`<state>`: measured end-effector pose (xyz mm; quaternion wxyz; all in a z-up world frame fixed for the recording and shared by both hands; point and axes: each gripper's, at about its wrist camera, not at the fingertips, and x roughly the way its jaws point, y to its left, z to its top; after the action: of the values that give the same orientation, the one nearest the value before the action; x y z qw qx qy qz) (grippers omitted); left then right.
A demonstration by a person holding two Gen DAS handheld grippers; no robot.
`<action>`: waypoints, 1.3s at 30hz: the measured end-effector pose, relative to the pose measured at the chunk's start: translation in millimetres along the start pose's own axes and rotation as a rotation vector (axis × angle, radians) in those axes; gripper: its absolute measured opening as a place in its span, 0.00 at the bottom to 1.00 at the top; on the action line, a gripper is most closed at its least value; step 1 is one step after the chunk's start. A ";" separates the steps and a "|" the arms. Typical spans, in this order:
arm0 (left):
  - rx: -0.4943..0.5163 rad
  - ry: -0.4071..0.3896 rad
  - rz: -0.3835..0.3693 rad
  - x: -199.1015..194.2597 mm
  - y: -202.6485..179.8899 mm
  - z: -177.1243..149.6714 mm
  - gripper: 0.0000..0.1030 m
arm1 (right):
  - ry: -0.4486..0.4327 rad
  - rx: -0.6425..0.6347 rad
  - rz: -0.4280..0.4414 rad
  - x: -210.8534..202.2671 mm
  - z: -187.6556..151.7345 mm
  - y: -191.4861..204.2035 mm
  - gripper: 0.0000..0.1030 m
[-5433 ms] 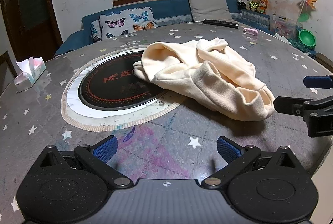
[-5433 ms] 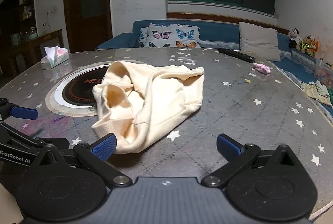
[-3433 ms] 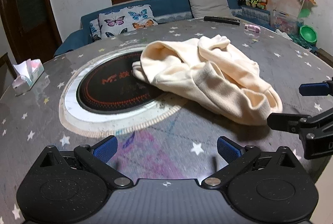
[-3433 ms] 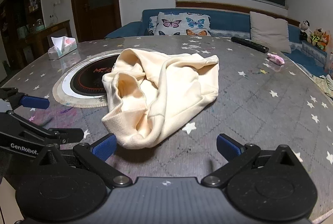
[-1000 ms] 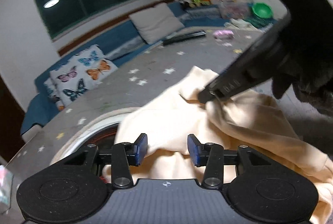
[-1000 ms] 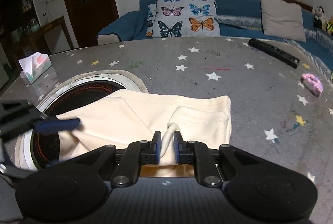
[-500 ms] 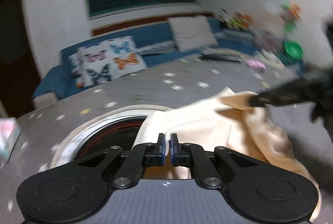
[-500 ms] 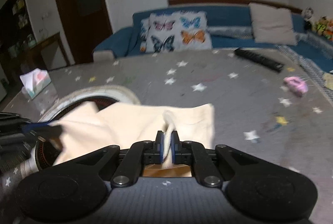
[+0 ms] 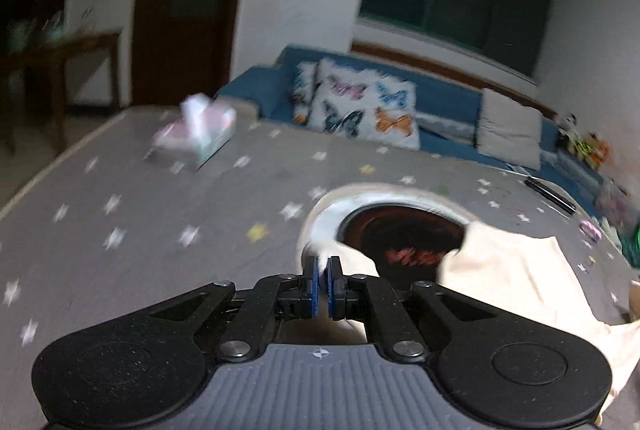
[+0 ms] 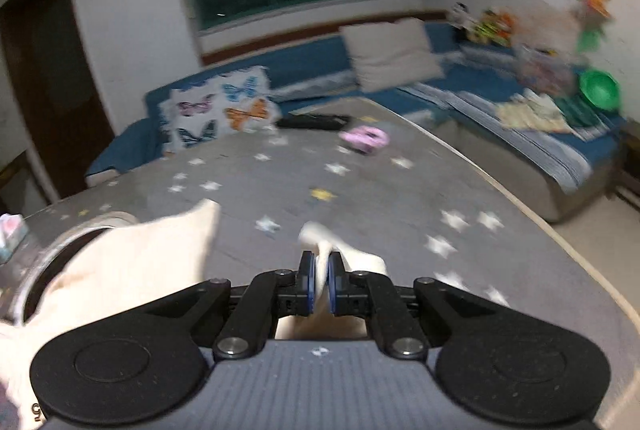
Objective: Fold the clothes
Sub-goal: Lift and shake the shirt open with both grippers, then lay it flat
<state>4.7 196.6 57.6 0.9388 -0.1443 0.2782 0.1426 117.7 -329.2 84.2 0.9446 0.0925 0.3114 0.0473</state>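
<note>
Your left tongs (image 9: pixel 322 280) are clenched tight on a thin bit of the cream cloth (image 9: pixel 516 282). A small tuft of it sticks up between the blue pads (image 9: pixel 315 286). The rest of the cloth spreads out at the lower right of that frame, and its edge lies over the dark round plate (image 9: pixel 400 234) with the white ring around it.

Your right tongs (image 10: pixel 321 286) are clenched on another bit of the same cloth (image 10: pixel 132 262). A fold pokes up and curls over just above the pads (image 10: pixel 307 284). More of the cloth hangs out to the lower left of that frame.

Under it all is the grey surface (image 9: pixel 160 214) with little stars on it. In the left view, a tissue box (image 9: pixel 196 134) sits at the upper left of the surface, well apart from the cloth. In the right view, a small pink thing (image 10: pixel 365 138) and a black remote (image 10: pixel 314 121) lie near the far edge. Behind them is a blue sofa (image 10: pixel 320 70) with a butterfly pillow (image 10: pixel 220 106). Both views are blurry.
</note>
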 end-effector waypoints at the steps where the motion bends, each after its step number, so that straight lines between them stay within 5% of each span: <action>1: -0.020 0.017 -0.003 -2.5 6.6 -4.1 0.04 | 0.008 0.010 -0.010 1.0 -3.4 -4.8 0.06; 10: 0.000 0.105 0.125 -4.9 31.3 -25.6 0.05 | 0.110 0.043 -0.074 20.0 -30.3 -26.3 0.09; 16: 0.112 0.118 0.238 -6.0 28.0 -33.3 0.09 | 0.086 -0.013 -0.066 8.5 -26.1 -19.1 0.15; 23: 0.096 0.106 0.294 -13.8 41.9 -30.7 0.11 | 0.080 -0.081 -0.020 14.1 -17.2 -4.9 0.20; 25: 0.099 0.102 0.282 -18.5 40.5 -30.7 0.12 | 0.092 -0.100 -0.006 21.7 -17.2 0.3 0.27; 30: 0.174 0.091 0.180 -26.3 11.4 -35.9 0.34 | 0.142 -0.164 -0.003 43.8 -22.8 12.0 0.35; 39: 0.354 0.130 -0.084 -20.2 -72.9 -60.0 0.36 | 0.144 -0.307 0.104 8.6 -25.4 49.8 0.43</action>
<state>-15.1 104.9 34.8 0.9348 0.0026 0.3526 0.0427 107.8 -275.5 69.3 0.9192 -0.0403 0.3620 0.1497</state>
